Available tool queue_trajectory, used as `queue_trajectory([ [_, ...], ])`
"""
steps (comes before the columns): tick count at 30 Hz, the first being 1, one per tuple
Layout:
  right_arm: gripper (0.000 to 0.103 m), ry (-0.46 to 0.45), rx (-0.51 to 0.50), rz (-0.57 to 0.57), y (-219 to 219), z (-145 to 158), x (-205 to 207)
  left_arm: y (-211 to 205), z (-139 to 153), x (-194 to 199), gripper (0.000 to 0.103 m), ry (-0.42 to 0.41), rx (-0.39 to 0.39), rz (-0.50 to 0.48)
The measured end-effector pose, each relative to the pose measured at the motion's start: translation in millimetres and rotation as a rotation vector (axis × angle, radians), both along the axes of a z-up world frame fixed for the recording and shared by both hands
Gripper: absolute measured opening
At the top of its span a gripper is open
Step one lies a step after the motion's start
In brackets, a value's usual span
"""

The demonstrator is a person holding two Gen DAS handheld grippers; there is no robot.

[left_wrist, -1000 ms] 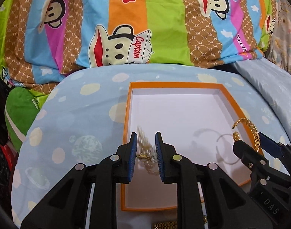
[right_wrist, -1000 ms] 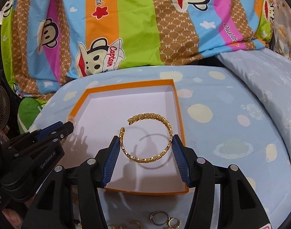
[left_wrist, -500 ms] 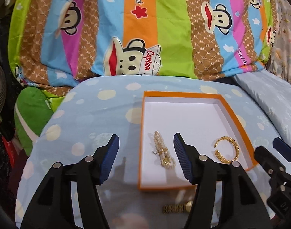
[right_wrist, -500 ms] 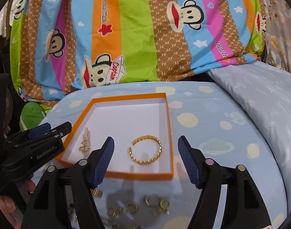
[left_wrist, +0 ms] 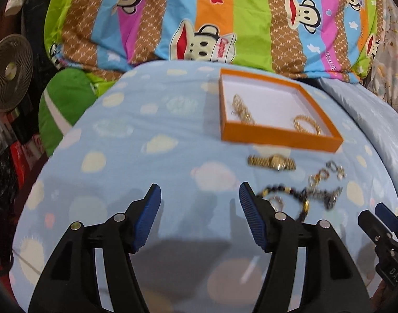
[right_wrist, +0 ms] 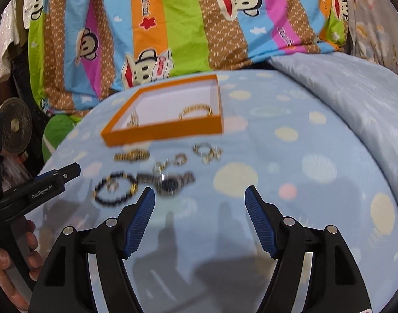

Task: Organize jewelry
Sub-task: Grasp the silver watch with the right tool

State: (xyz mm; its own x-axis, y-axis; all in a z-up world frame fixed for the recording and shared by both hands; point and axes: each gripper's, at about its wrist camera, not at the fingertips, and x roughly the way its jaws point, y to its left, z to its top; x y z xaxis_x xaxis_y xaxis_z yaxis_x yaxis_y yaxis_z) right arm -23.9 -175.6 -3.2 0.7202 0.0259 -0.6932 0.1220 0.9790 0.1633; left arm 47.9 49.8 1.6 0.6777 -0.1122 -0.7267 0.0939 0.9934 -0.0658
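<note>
Bed: pale blue dotted sheet point(left_wrist: 152, 120) fills the middle of both views; a striped monkey-print quilt point(left_wrist: 225, 20) lies along the top
Fan: grey fan point(left_wrist: 9, 71) at the left edge of the left view
Orange box point(left_wrist: 280, 133): upper right of centre in the left view, upper left of centre in the right; a gold chain point(left_wrist: 240, 109) and a gold bangle point(left_wrist: 307, 125) lie inside, apart
Loose jewelry: gold watch point(left_wrist: 272, 162), small rings point(right_wrist: 206, 152), dark bead bracelet point(right_wrist: 115, 190) and dark-faced watch point(right_wrist: 170, 182) on the sheet just below the box; blurred
Left claw point(left_wrist: 200, 217): jaws have just been opening; apart, nothing between them
Right claw point(right_wrist: 200, 220): jaws have just been opening; apart, nothing between them
</note>
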Motion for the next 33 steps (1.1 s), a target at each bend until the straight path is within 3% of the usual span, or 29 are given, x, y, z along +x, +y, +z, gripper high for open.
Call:
queue_trajectory([
  [9, 0.067, 0.034, 0.041, 0.026, 15.2, -6.2, 18.3, 12.8, -2.3, -15.2, 0.06, -0.008, -0.034, 0.012],
  [21, 0.05, 0.083, 0.067, -0.002, 26.3, -13.5, 47.1, 22.8, -8.0, -11.4, 0.06, 0.029, -0.104, 0.027],
  [24, 0.043, 0.092, 0.058, -0.016, 26.1, -14.1, 52.2, 22.4, -8.2, -10.8, 0.06, 0.031, -0.11, 0.025],
  [26, 0.031, 0.096, 0.053, -0.025, 25.6, -14.6, 54.8, 22.0, -8.6, -10.1, 0.06, 0.034, -0.112, 0.022],
  [33, 0.021, 0.074, 0.088, -0.033, 19.2, -13.8, 53.2, 21.0, -10.9, -9.5, 0.06, 0.043, -0.12, 0.012],
])
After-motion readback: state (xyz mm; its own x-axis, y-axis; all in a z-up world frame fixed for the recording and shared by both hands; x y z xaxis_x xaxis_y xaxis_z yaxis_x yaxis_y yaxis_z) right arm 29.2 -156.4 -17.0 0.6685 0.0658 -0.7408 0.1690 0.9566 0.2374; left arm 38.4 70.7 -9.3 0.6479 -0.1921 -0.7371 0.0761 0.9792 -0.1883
